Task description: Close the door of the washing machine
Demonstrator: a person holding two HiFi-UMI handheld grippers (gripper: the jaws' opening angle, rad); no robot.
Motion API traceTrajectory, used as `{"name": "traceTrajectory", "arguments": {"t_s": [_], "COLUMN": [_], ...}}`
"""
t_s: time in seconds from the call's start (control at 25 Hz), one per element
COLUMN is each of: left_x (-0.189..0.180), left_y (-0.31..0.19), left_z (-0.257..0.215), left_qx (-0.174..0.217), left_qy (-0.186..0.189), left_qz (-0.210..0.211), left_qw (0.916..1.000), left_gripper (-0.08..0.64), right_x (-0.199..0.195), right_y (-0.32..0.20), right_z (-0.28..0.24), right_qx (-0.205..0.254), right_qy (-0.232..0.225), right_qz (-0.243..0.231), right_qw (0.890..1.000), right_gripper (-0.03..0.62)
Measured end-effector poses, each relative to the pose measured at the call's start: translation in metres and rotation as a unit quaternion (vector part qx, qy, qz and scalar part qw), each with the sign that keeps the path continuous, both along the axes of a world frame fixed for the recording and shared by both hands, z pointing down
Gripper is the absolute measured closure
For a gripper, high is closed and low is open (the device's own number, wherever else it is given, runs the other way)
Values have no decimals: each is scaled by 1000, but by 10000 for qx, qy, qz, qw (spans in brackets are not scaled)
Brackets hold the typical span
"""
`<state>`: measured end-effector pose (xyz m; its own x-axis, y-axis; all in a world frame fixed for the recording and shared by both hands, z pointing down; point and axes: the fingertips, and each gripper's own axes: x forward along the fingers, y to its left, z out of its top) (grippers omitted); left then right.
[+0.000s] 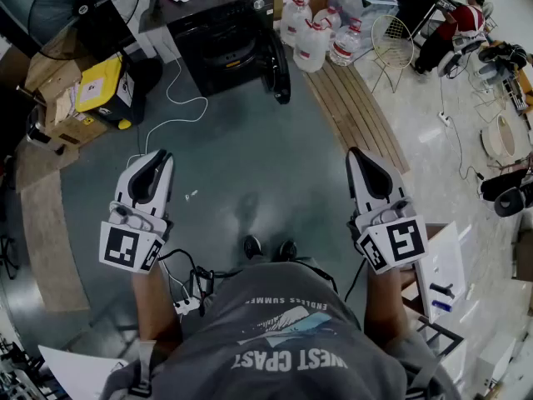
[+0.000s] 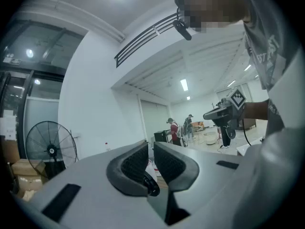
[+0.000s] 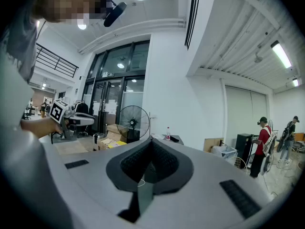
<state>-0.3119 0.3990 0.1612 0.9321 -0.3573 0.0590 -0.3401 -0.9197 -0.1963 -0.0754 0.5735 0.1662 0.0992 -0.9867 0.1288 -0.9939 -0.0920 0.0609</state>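
Facing washing machine (image 1: 218,32) well ahead; open door (image 1: 277,67) juts out, nearer right gripper (image 1: 356,158) than left gripper (image 1: 161,158); both pinched closed, empty.

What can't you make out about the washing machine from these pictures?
Inside of the washing machine: head view, too dark and small.
Latch on its open door: head view, too small.
Machine's front: right gripper view, hidden behind the right gripper's fingers.
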Motion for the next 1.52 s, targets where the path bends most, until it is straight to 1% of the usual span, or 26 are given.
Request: {"name": "traceTrajectory", "arguments": {"t_s": [0.4,0.52,0.64,0.84,1.0,1.28,1.52], "left_x": [-17,-19,-15,2,28,82,111], "left_y": [-39,-50,-61,-85,-107,-143,-163], "left_z": [6,10,14,22,24,17,22], "left_qx": [-15,-57,-90,-111,-115,-92,-64], "left_qy": [109,142,139,63,-46,-135,-206], "left_qz": [108,113,129,29,-111,-421,-786], "left_qw": [9999,9998,9998,9999,9999,9990,9967], "left_gripper": [511,511,511,511,511,511,511], "right_x": [-25,-29,-24,0,31,92,130], "right_y": [-40,-53,-67,-99,-132,-193,-230], "right_z": [-1,-1,0,15,23,22,28], "right_qx": [29,90,123,38,20,7,22], "right_qy": [30,-81,-217,-332,-433,-517,-549], "right_qz": [46,1,-17,-58,-208,-605,-975], "right_qw": [10000,9999,9997,9994,9988,9968,9937], "right_gripper": [565,565,563,563,563,563,563]}}
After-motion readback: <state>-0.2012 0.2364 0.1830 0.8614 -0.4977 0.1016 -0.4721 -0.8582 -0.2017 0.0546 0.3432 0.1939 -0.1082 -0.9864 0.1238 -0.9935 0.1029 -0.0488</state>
